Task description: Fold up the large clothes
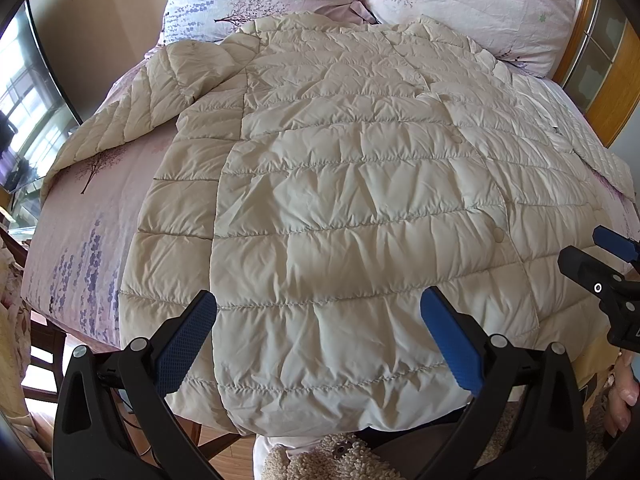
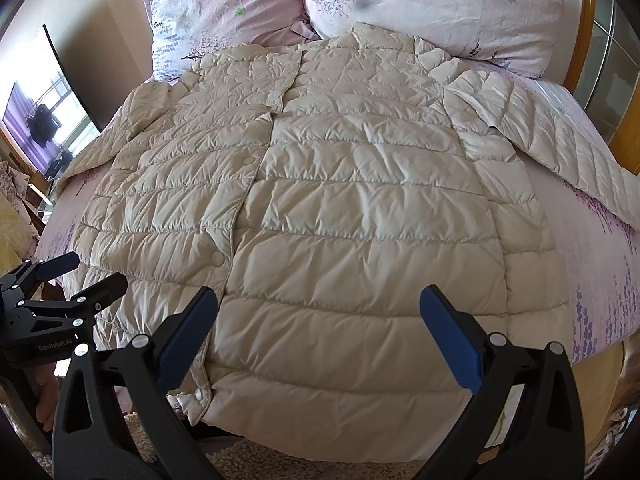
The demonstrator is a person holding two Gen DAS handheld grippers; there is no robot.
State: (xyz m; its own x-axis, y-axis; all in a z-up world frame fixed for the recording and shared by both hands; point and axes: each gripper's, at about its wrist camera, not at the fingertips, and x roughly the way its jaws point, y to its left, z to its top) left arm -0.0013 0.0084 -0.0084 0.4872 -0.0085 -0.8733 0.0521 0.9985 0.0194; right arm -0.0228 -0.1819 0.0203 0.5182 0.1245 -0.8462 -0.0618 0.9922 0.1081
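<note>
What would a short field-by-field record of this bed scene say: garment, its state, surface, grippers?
garment: cream quilted jacket
state: spread flat, front up, snaps closed, sleeves out to the sides, unfolded
surface: pink floral bedsheet, two pillows at the head
left gripper: open, above hem, holding nothing
right gripper: open, above hem, holding nothing

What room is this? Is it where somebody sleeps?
Most likely a bedroom. A cream puffy jacket lies spread on a bed with a pink flowery sheet, two matching pillows sit at the far end, and a wooden headboard stands behind them.
</note>
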